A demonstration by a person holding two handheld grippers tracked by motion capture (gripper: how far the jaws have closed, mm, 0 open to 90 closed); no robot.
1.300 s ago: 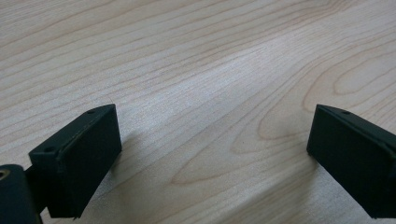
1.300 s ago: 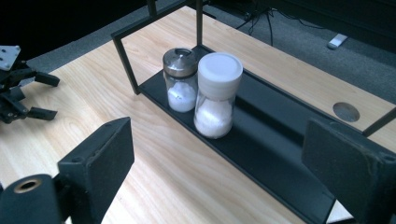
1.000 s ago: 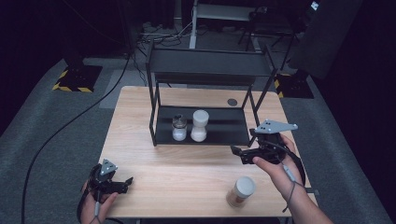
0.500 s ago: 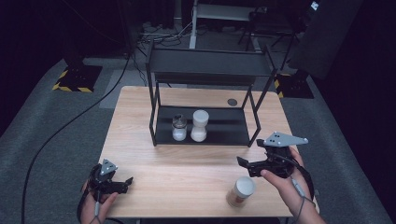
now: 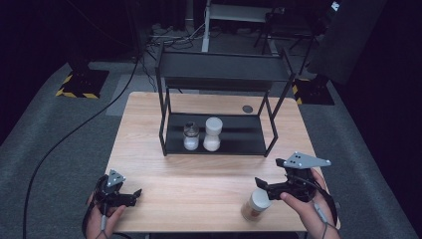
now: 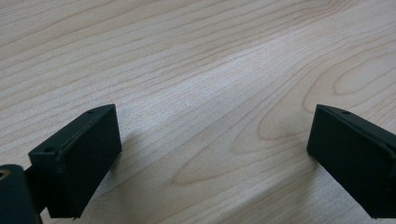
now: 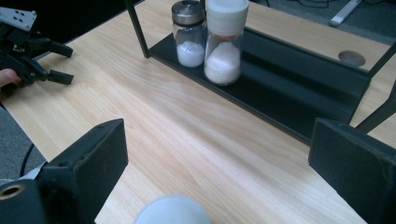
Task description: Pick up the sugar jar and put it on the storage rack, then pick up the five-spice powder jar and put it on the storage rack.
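1. The right gripper (image 5: 263,185), at the lower right of the high view, has its jaws wide apart; they have just been opening, and nothing is pinched between them. In its own view the white lid of the spice jar (image 7: 172,213) sits low in the middle of the frame, between the two black jaws and not gripped.

2. That jar (image 5: 255,204) stands upright on the wooden table (image 5: 199,179), just below the gripper near the bottom edge. The spread jaws look set to drop over it, I'd say, wide enough to clear the lid.

3. The left gripper (image 5: 130,195), at the lower left, also has its jaws apart over bare wood, apparently waiting out of the way.

4. Further up, in the middle of the frame, a black rack (image 5: 219,142) holds a glass shaker (image 5: 191,137) and a white-capped jar (image 5: 212,134) side by side at the left of its lower shelf. The open room beside them suggests the loose jar belongs there.
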